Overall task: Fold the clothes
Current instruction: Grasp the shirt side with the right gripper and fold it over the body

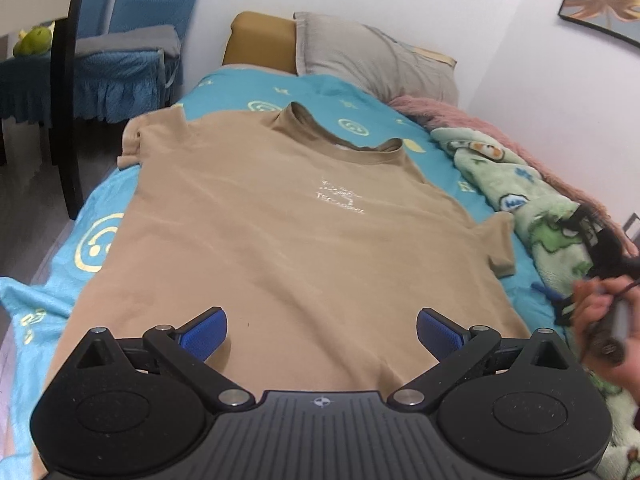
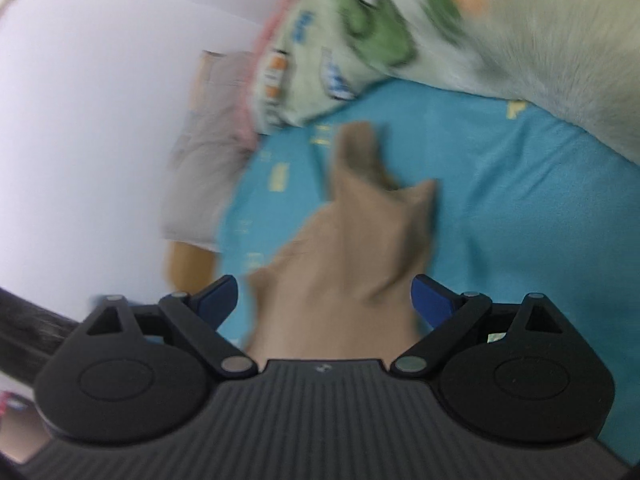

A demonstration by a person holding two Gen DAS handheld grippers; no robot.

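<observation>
A tan T-shirt point(image 1: 288, 216) lies flat and face up on the blue bedsheet point(image 1: 96, 240), collar toward the pillow, with small white print on its chest. My left gripper point(image 1: 322, 334) hovers open over the shirt's lower hem, with nothing between its blue pads. In the blurred right wrist view my right gripper point(image 2: 324, 300) is open above the T-shirt point(image 2: 344, 264), with one sleeve pointing away from it. A person's hand point(image 1: 604, 320) with the right gripper's handle shows at the right edge of the left wrist view.
A grey pillow point(image 1: 372, 56) and a mustard headboard point(image 1: 260, 40) stand at the bed's far end. A green cartoon blanket point(image 1: 528, 216) over a pink one point(image 1: 480, 120) runs along the wall. A chair with a blue cover point(image 1: 112, 64) stands left of the bed.
</observation>
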